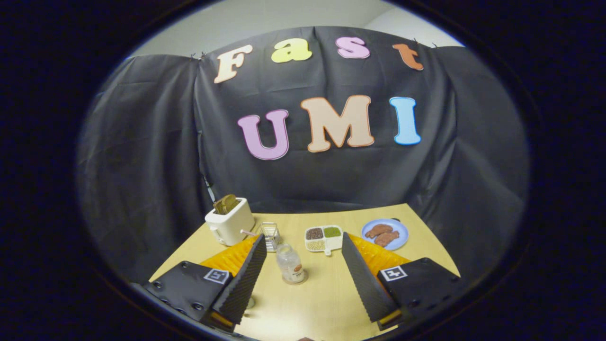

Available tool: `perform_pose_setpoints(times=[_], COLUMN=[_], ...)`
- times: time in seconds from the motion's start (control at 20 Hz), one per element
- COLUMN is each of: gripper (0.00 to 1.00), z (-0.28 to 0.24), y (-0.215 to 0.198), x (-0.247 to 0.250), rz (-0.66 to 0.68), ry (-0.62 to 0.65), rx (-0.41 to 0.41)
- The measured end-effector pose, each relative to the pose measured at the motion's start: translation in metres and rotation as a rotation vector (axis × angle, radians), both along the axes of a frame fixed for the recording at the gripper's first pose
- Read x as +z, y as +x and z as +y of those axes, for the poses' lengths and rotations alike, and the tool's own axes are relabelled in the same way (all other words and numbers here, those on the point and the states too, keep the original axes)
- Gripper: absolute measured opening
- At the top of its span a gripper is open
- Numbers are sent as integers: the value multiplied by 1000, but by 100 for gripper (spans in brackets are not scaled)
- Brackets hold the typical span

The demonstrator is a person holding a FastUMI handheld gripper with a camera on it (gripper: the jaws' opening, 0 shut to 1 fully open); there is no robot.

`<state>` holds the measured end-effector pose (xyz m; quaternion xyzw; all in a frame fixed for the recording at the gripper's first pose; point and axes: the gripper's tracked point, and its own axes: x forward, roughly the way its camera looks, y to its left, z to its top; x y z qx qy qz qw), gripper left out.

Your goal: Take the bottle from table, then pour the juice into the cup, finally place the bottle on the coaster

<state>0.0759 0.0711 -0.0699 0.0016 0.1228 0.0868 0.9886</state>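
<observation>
On the pale wooden table (326, 303), between the two fingers of the gripper (303, 244) and a little ahead of their tips, stands a small clear bottle (289, 263), upright, with a label around its lower half. It rests on a round coaster (303, 279) whose rim shows just around its base. The gripper's fingers are spread wide apart, one on each side of the bottle, and neither finger touches it; the gap between each ribbed pad and the bottle is plain to see. Beyond the left finger, near the far left corner of the table, sits a white toaster (230, 221) with a brown slice (226, 203) sticking up out of its slot. Just beside the toaster, close to the left fingertip, stands a small glass cup (271, 235) with ridged sides; whether it holds any liquid cannot be told at this size. Beyond the bottle, roughly between the fingertips, lies a white divided dish (324, 237) with dark, green and pale contents in its separate compartments. Farther to the right, beyond the right finger, a blue plate (385, 234) holds two brown pieces of food (382, 235) lying side by side. Dark cloth (142, 156) hangs behind the table on all sides as the booth's wall.
</observation>
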Motion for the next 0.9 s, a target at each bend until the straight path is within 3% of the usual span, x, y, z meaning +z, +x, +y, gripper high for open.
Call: perform_pose_setpoints(times=[0.45,0.9], gripper=[99,99], z=[-26,-39], y=[-15,-38], x=[41,62], rz=[-53,-90], ry=[-36,-68], rx=[-20,12])
